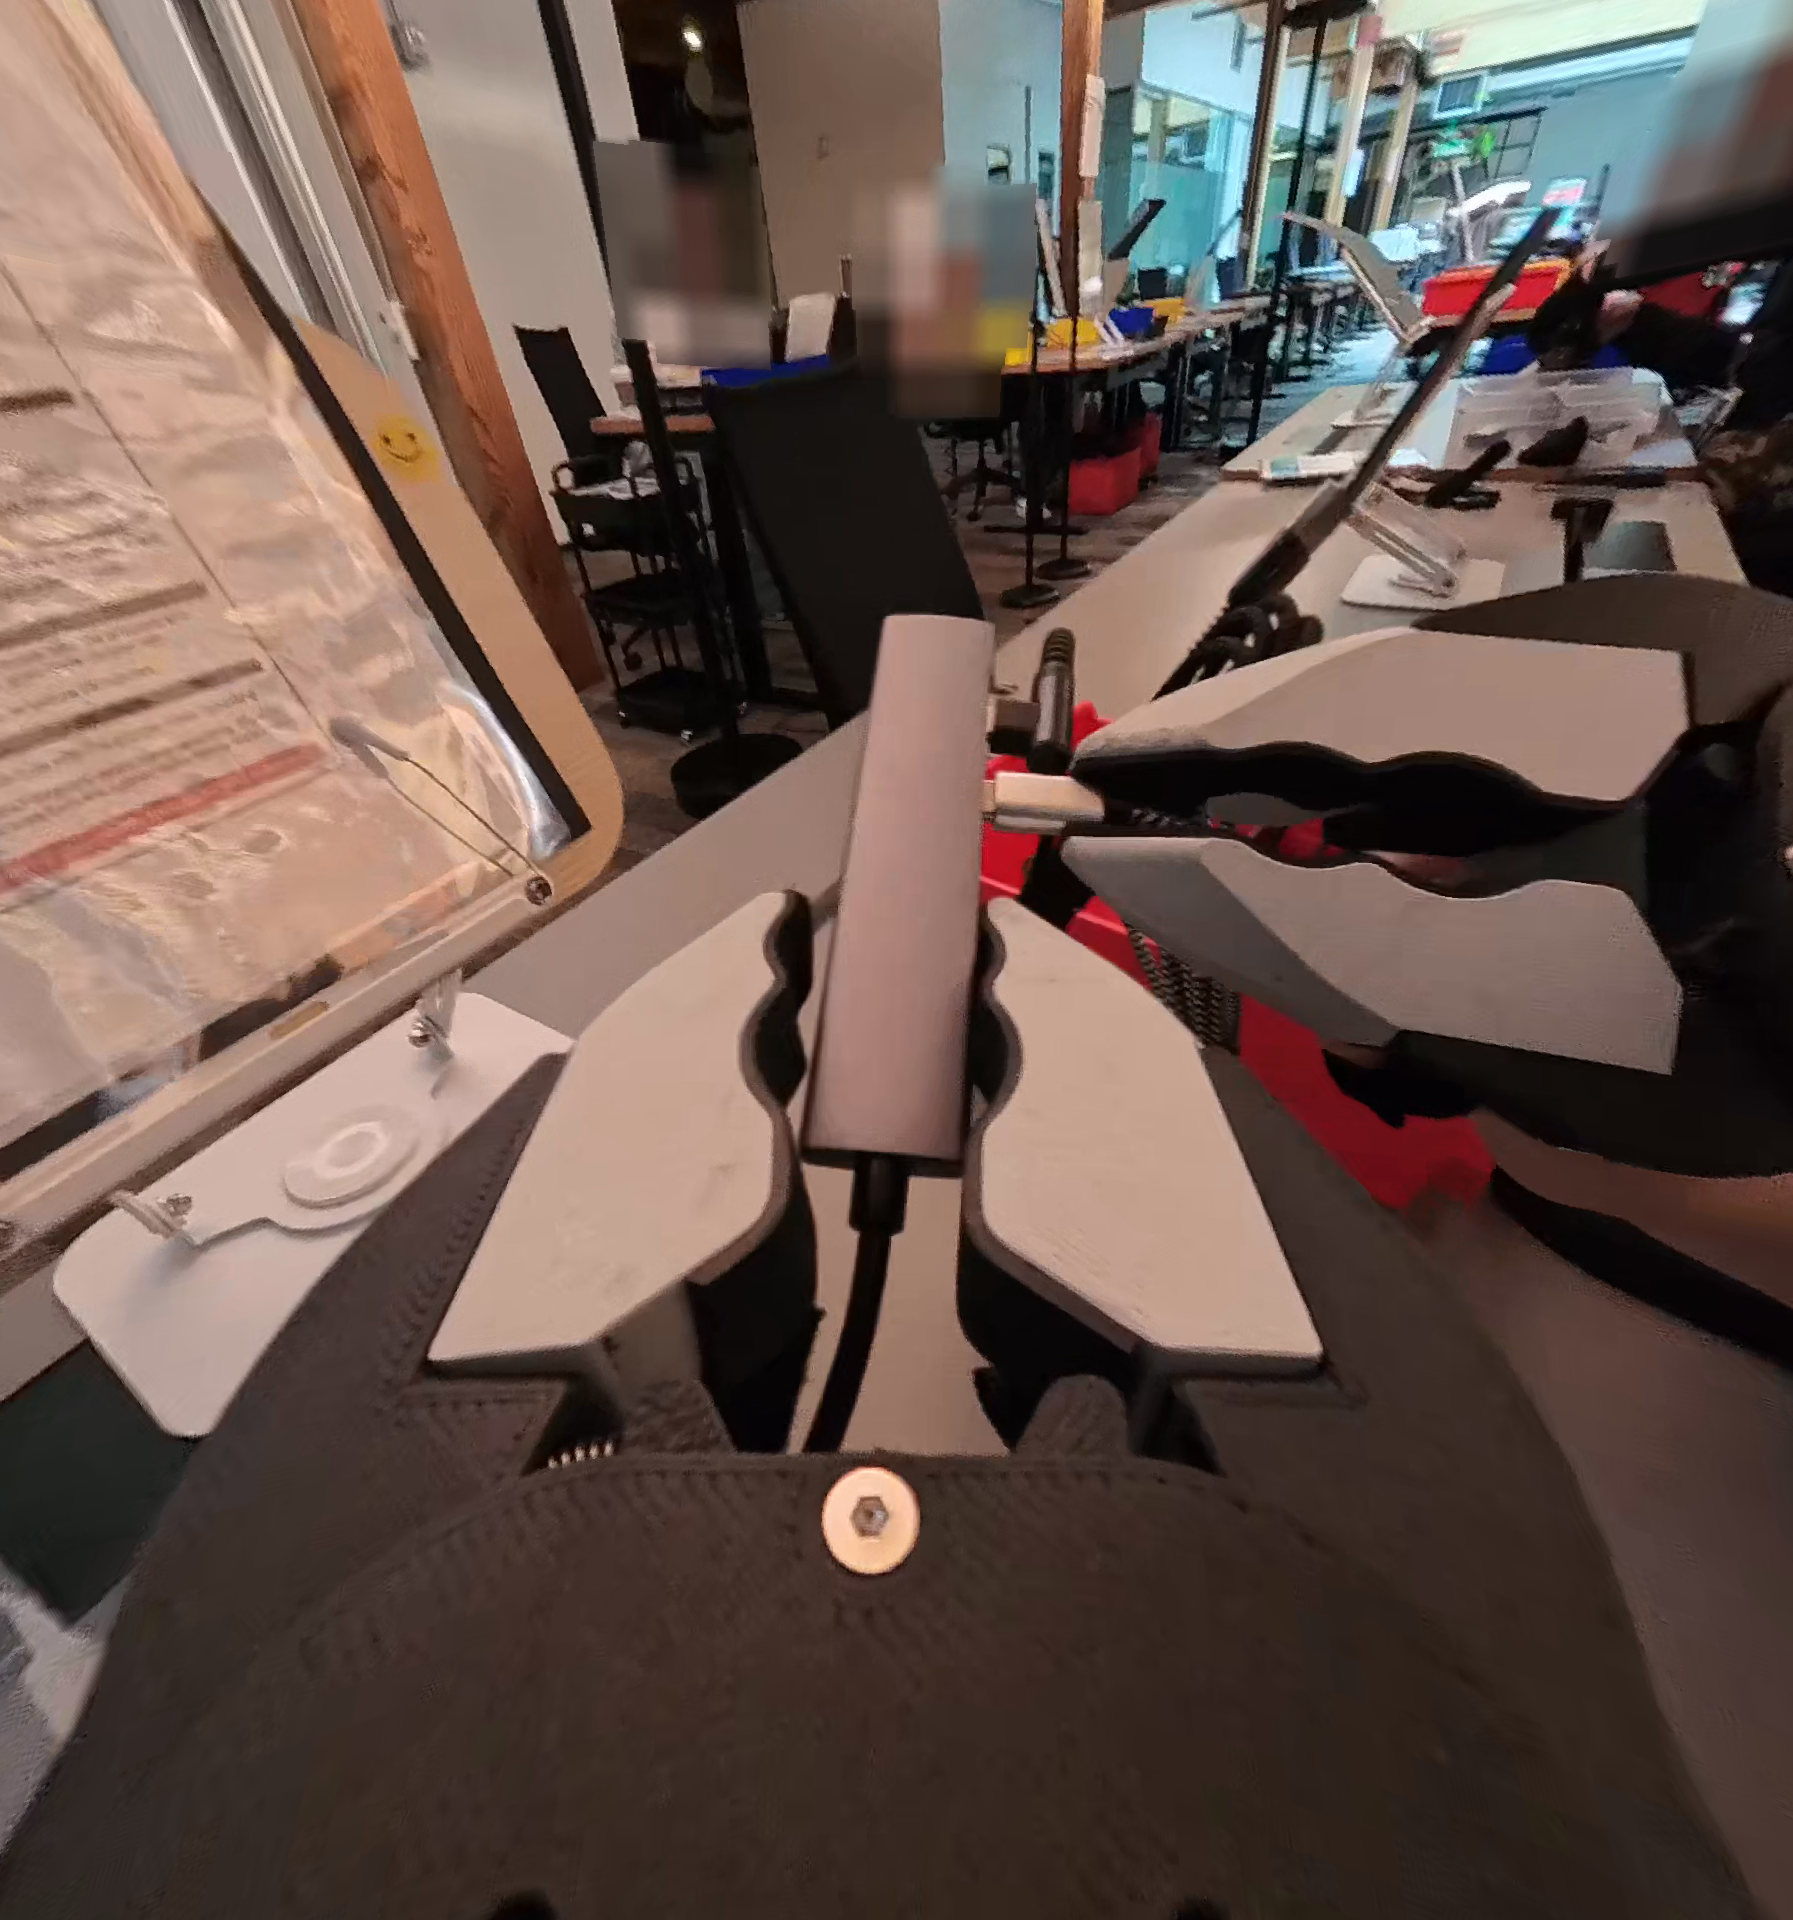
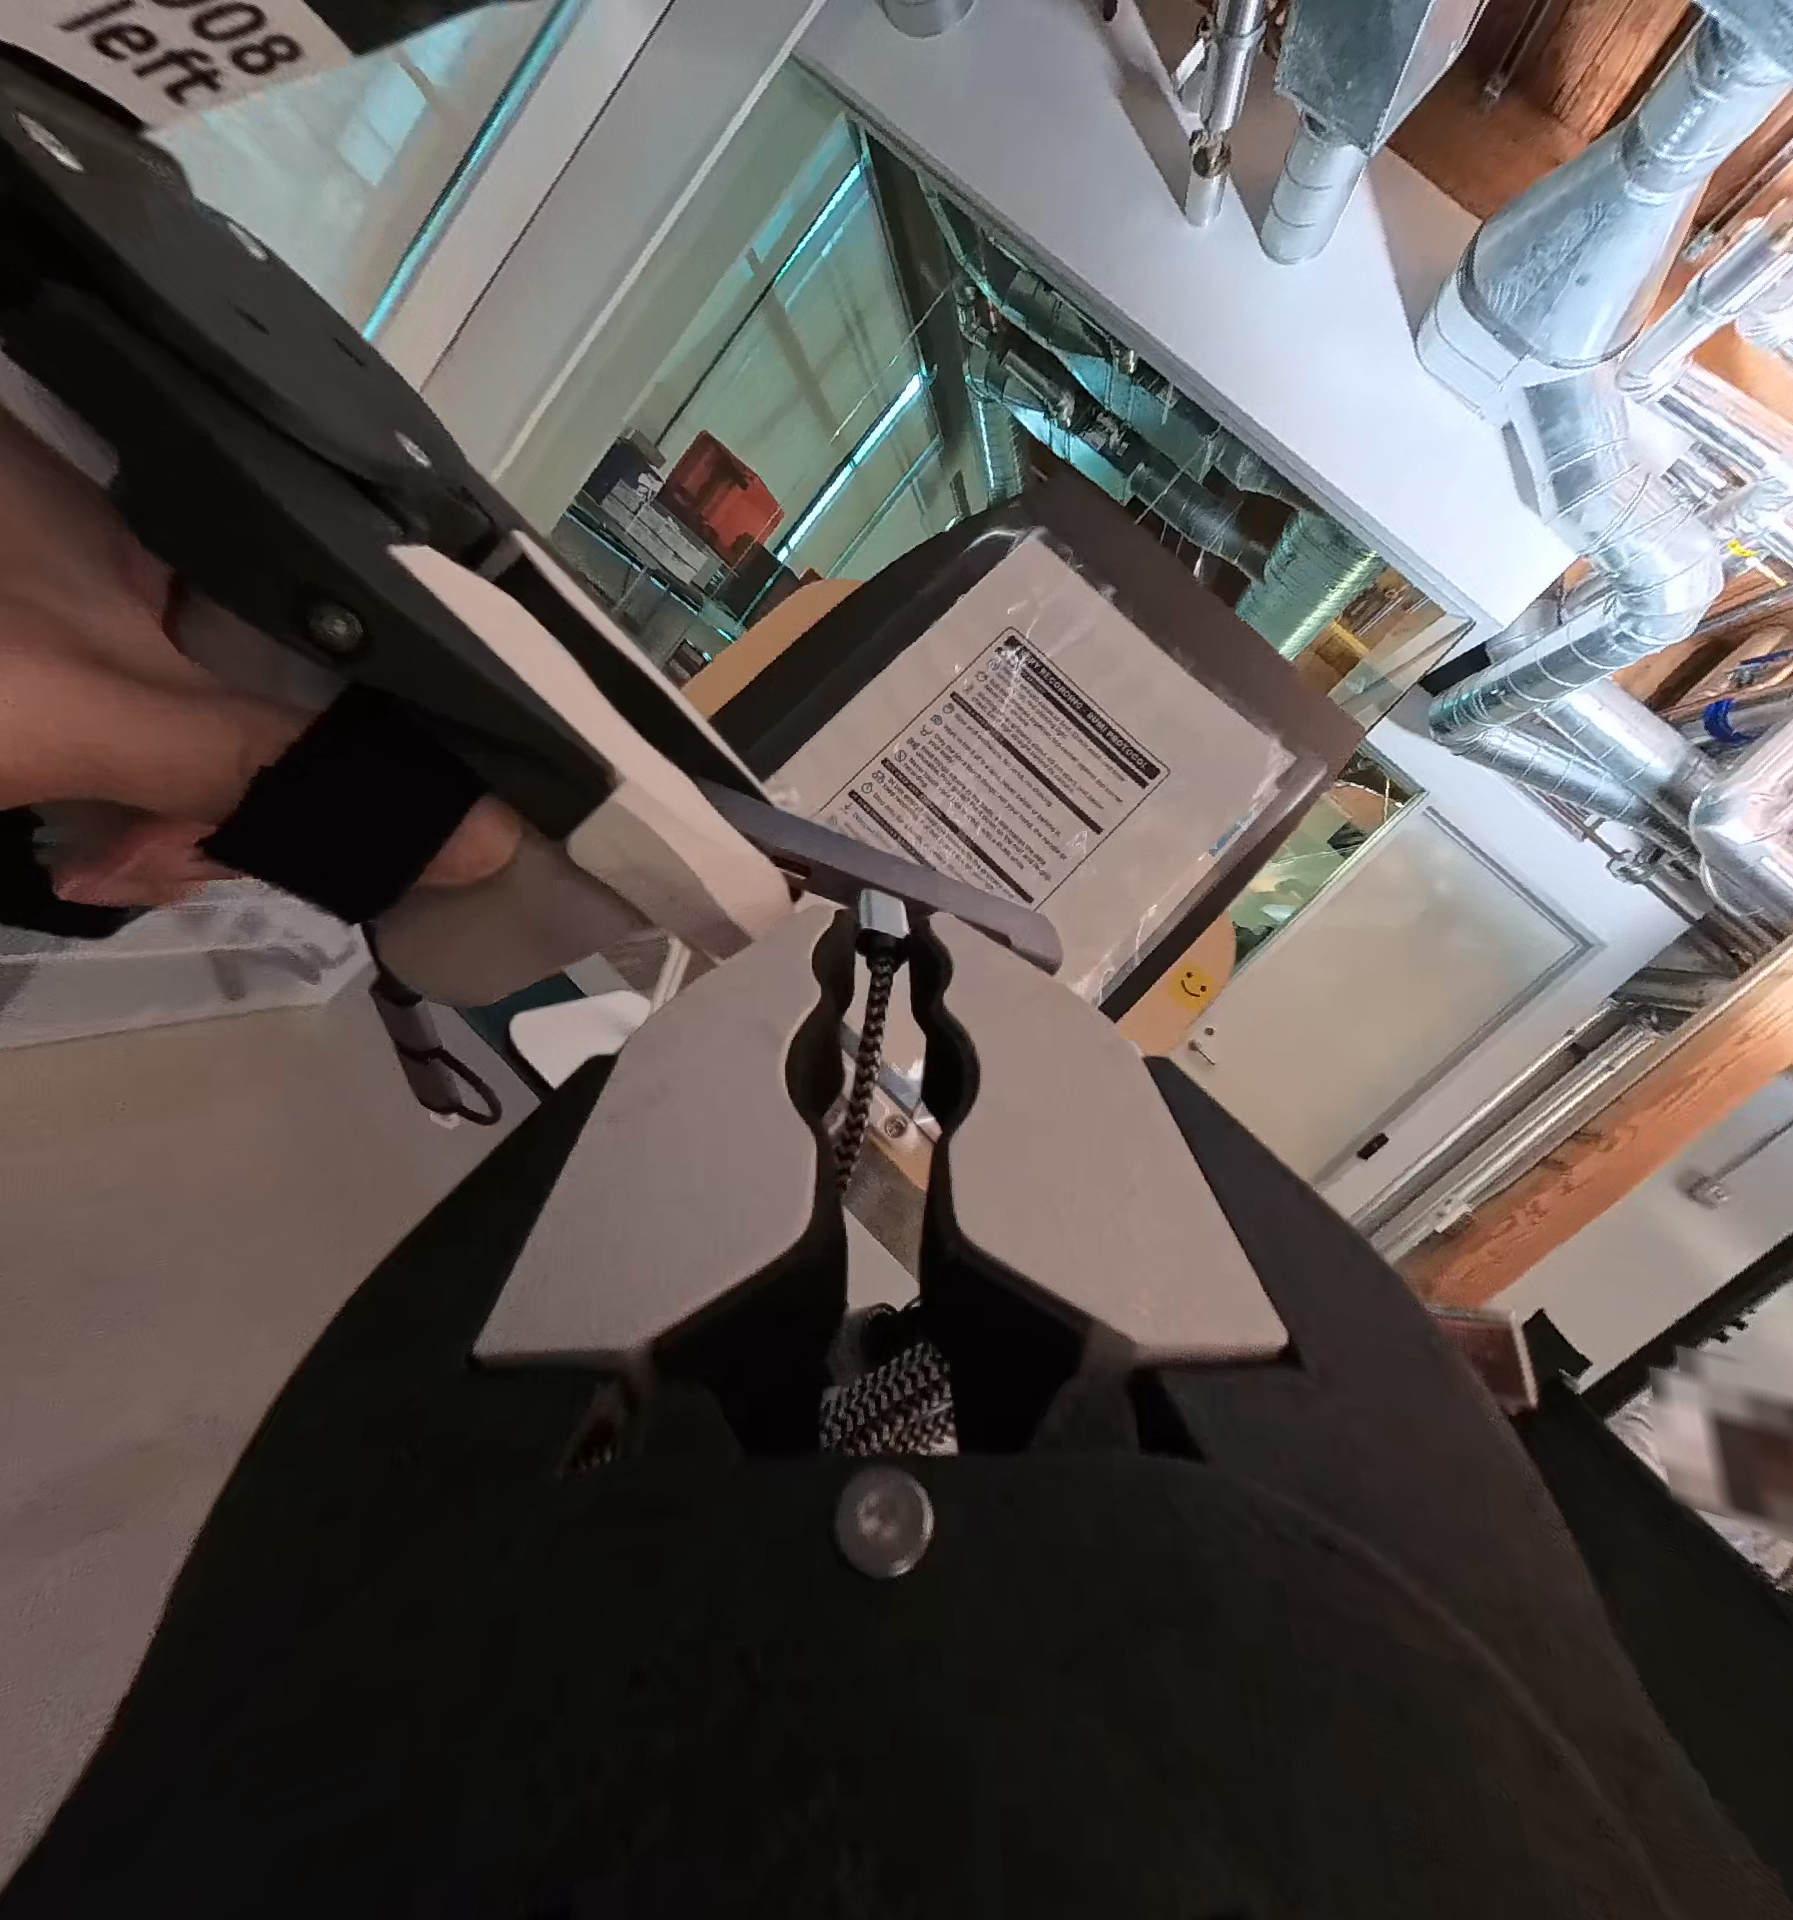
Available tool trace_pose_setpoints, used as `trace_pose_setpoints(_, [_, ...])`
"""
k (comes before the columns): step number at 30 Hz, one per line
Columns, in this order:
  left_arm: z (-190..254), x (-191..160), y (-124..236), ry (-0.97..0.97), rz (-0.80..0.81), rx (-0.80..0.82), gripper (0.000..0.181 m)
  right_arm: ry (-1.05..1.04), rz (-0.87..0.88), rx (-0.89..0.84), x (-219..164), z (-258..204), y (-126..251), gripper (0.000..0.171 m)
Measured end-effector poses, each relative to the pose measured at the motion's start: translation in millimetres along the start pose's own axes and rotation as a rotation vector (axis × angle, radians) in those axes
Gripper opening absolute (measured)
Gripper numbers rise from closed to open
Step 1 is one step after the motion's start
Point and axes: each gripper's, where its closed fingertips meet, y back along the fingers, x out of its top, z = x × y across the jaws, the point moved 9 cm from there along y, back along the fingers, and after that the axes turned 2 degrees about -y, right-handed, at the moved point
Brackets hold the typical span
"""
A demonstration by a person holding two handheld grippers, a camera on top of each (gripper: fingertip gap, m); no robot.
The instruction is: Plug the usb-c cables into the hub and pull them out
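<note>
- Hub [image 1: 897, 914]: a slim grey bar held off the table [image 1: 1214, 540], at the centre of the left wrist view. Its long axis runs from 6 o'clock to 12 o'clock, the free end pointing at 12 and its own black lead [image 1: 856, 1320] leaving at 6.
- Silver plug [image 1: 1043, 802] of a braided usb-c cable [image 2: 864, 1049]: at the hub's 3 o'clock edge, lying crosswise to the hub's axis with its tip at the port. Whether it is fully seated cannot be told.
- A second, black plug [image 1: 1053, 691] stands at the same edge, nearer 12 o'clock.
- Left tongs [image 1: 887, 935]: clamped on the hub's lower half, one finger on each long side.
- Right tongs [image 2: 876, 920]: closed on the silver plug, entering from 3 o'clock in the left wrist view.
- Step in hand, as judged: inserting or withdrawing this plug. The next move calls for travel straight along the plug's axis while the hub is held rigid.
- Beyond, at 9 o'clock: a framed notice sheet [image 1: 144, 623] on a stand.
</note>
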Motion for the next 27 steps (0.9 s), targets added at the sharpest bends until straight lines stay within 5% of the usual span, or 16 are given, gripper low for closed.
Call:
trace_pose_setpoints(15, [12.0,5.8,9.1,-0.218,0.097,0.198,0.026,-0.292,0.085,0.039,-5.1,3.9,0.0,0.014])
trace_pose_setpoints(27, [11.1,2.6,5.6,-0.175,0.090,0.191,0.026,-0.251,0.048,0.046,-6.0,1.3,-3.1,0.012])
